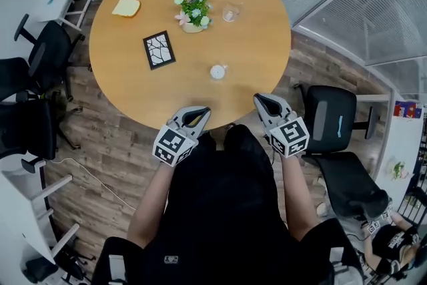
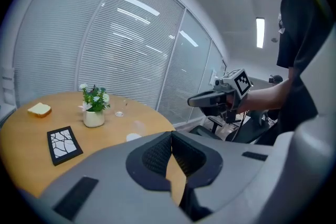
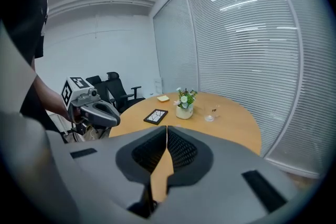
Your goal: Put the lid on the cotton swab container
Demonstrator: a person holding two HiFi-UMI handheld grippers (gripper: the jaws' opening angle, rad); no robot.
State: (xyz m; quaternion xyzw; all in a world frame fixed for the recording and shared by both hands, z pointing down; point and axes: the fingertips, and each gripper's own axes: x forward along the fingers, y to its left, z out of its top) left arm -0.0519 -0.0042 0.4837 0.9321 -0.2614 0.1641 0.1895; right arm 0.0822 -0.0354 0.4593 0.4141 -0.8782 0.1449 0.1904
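A small clear cotton swab container [image 1: 231, 11] stands on the far side of the round wooden table [image 1: 253, 57], to the right of the flower pot. A small white round lid [image 1: 217, 71] lies nearer the front edge, also seen as a pale disc, the lid [image 2: 134, 137], in the left gripper view. My left gripper [image 1: 200, 112] and right gripper [image 1: 261, 101] hover at the table's near edge, both shut and holding nothing, with the lid ahead between them. The container [image 3: 211, 113] shows far off in the right gripper view.
A white pot of flowers [image 1: 193, 11], a black-framed tile [image 1: 159, 49] and a yellow sponge-like piece [image 1: 126, 7] sit on the table. Black office chairs stand at the left [image 1: 40, 57] and right [image 1: 333, 117]. Window blinds lie beyond the table.
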